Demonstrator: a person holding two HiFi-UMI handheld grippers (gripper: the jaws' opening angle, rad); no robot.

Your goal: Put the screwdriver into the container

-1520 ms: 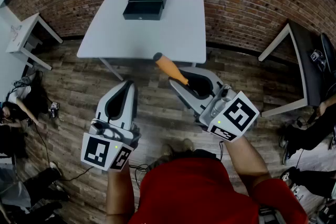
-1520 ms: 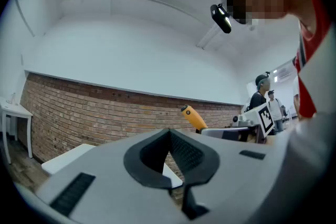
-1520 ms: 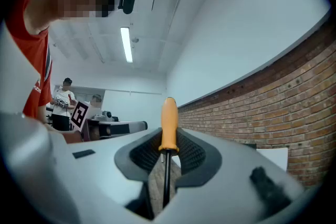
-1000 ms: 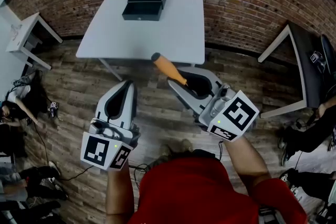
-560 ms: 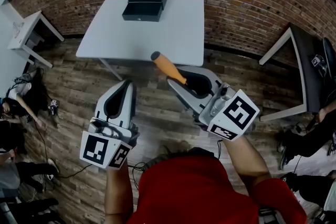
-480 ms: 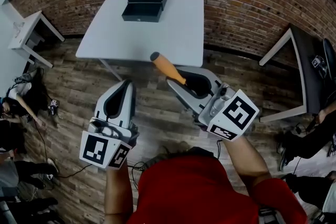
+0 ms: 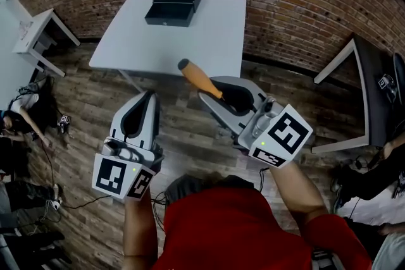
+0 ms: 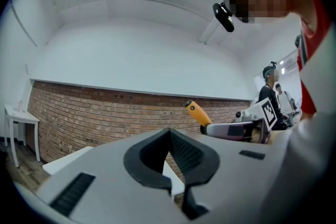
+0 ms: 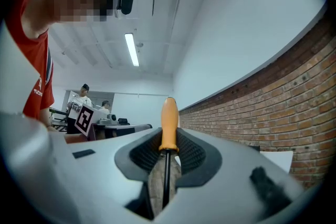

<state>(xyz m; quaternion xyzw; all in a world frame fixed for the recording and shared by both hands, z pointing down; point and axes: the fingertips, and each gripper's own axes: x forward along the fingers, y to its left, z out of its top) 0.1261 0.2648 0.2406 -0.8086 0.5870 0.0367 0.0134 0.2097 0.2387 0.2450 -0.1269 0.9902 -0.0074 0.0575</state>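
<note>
Orange-handled screwdriver (image 7: 197, 78) clamped in our right gripper (image 7: 214, 90); our left gripper (image 7: 147, 98) jaws together, empty; black rectangular container (image 7: 173, 6) on white table (image 7: 190, 44).

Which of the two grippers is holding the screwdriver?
The right gripper, shut on the screwdriver, whose orange handle sticks out ahead of it. The left gripper is shut with nothing between its jaws.

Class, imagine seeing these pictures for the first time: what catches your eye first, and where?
The orange-handled screwdriver stands out, clamped in the right gripper in front of the white table. Next comes the black container at the table's far edge, by the brick wall. The left gripper is shut and empty.
</note>
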